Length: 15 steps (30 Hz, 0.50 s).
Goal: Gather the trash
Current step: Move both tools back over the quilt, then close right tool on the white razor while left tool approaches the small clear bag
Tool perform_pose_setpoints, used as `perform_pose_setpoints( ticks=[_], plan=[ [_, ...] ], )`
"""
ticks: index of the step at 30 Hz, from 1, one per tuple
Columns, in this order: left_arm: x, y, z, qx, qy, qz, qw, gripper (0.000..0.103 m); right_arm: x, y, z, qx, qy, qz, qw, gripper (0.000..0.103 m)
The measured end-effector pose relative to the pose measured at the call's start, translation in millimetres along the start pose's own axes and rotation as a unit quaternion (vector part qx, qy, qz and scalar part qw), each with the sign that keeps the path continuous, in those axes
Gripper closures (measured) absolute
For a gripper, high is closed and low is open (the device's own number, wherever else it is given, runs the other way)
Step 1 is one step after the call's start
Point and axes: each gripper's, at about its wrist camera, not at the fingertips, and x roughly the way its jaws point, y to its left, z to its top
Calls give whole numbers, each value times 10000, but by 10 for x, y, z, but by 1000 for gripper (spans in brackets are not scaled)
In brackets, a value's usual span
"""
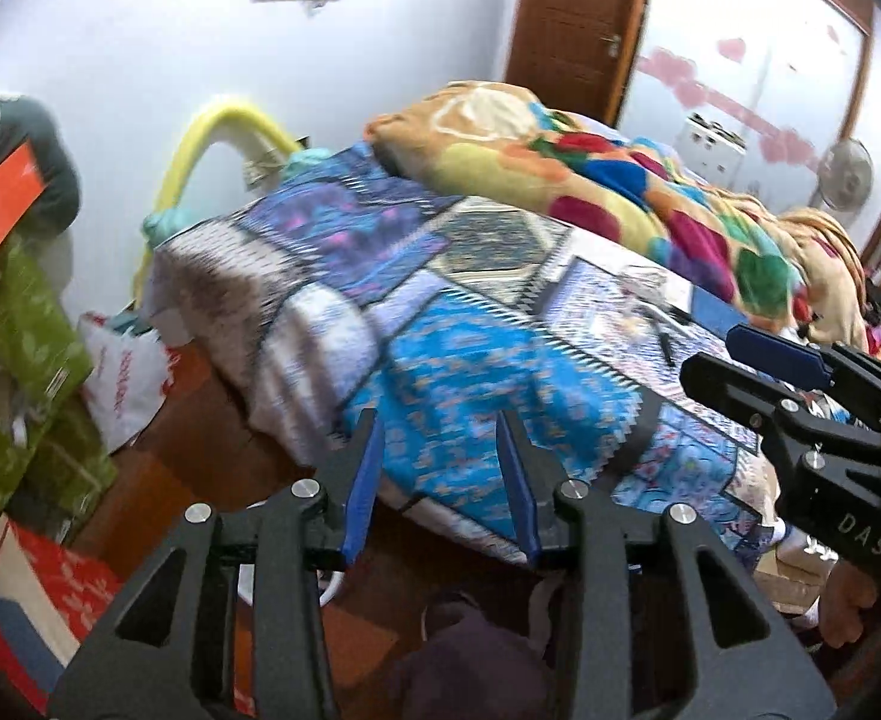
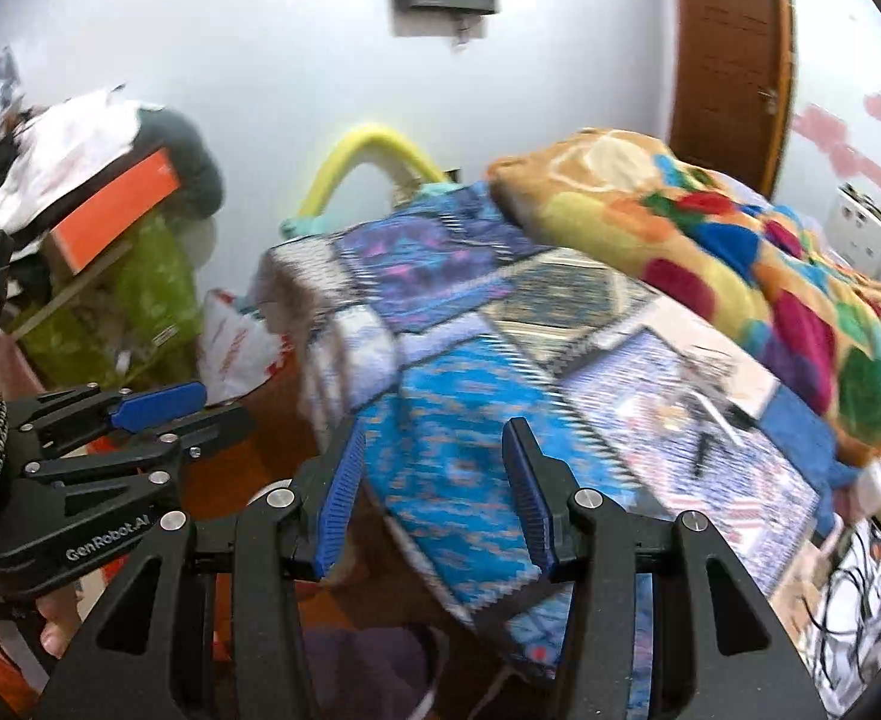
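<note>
Left gripper point(image 1: 440, 480): your jaws stand spread, empty.
Right gripper point(image 2: 434, 492): jaws spread, empty, nearer.
Trash: small litter point(image 2: 710, 414) on the bed point(image 2: 458, 396), ahead toward its right edge.

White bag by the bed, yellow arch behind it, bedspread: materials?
White bag: looks like thin plastic film, crinkled and slightly glossy, with red print. Yellow arch: probably foam tubing or padded plastic, matte, thick and smoothly bent; the blur leaves it open. Bedspread: woven printed cloth in blue patchwork, matte, draping softly over the bed's corner.
</note>
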Motion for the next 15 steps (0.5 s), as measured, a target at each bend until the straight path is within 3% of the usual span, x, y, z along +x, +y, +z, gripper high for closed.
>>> perform_pose_setpoints(
  ticks=[6, 15],
  plan=[
    [275, -558, 104, 354, 118, -195, 9991, 49, -112, -620, -127, 356, 50, -387, 9986, 59],
    [934, -1151, 203, 553, 594, -583, 9950, 46, 5, -1545, -327, 1128, 225, -507, 9921, 59]
  ],
)
